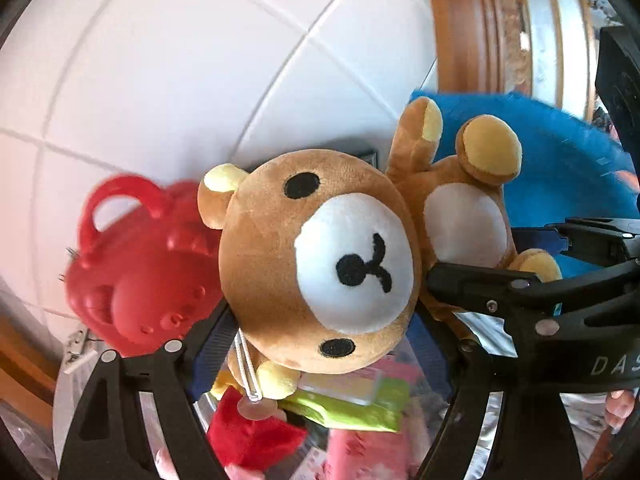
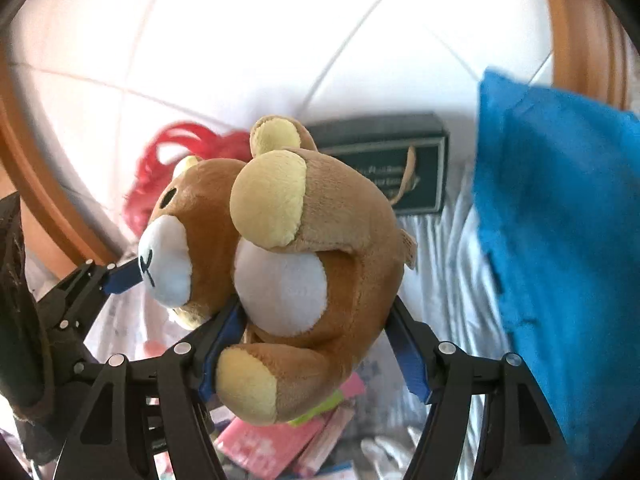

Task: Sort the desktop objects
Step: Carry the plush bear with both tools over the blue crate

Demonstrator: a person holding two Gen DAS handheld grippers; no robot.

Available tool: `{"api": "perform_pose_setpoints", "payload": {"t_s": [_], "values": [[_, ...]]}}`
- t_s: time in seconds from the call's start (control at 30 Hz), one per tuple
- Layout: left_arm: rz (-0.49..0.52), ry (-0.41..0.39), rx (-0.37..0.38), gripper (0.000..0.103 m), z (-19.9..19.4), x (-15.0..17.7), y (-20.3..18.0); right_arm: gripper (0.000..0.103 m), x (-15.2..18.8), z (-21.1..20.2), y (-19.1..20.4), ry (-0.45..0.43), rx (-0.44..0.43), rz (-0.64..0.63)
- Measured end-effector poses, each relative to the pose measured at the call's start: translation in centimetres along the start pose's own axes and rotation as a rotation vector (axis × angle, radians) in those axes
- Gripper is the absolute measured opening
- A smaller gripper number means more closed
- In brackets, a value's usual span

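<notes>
Between the left gripper fingers, the plush bear is pinched at its head, face to the camera, body running up and right toward the blue cloth; a red plastic toy hangs beside it. Seen from the right wrist, the right gripper clamps the bear's belly, head pointing left. Sorting looks unfinished: the bear is aloft over a clutter of packets, not yet placed
</notes>
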State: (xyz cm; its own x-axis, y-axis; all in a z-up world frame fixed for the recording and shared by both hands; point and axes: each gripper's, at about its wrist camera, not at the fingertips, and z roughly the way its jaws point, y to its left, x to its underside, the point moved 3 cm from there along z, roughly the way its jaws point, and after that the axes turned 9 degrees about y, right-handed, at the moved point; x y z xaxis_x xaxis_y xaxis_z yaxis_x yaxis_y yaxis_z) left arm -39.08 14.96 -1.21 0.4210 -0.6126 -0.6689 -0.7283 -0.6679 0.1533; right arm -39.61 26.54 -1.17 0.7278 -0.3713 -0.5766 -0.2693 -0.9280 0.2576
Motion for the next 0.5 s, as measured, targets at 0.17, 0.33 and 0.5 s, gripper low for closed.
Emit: {"api": "perform_pose_setpoints", "payload": {"t_s": [0.17, 0.33, 0.5], "values": [[0.040, -0.093, 0.002, 0.081, -6.1, -0.4, -3.4, 0.070, 2.1, -7.2, 0.7, -0.079, 0.019, 0.002], [0.084, -0.177, 0.056, 0.081, -11.6, -0.2, -8.2, 0.070, 4.5, -14.6, -0.5, -0.159, 0.088, 0.021], [0.128, -0.231, 0.099, 0.081, -15.0, -1.4, -14.8, 0.070, 6.9, -20.9, -4.2, -0.217, 0.138, 0.061]]}}
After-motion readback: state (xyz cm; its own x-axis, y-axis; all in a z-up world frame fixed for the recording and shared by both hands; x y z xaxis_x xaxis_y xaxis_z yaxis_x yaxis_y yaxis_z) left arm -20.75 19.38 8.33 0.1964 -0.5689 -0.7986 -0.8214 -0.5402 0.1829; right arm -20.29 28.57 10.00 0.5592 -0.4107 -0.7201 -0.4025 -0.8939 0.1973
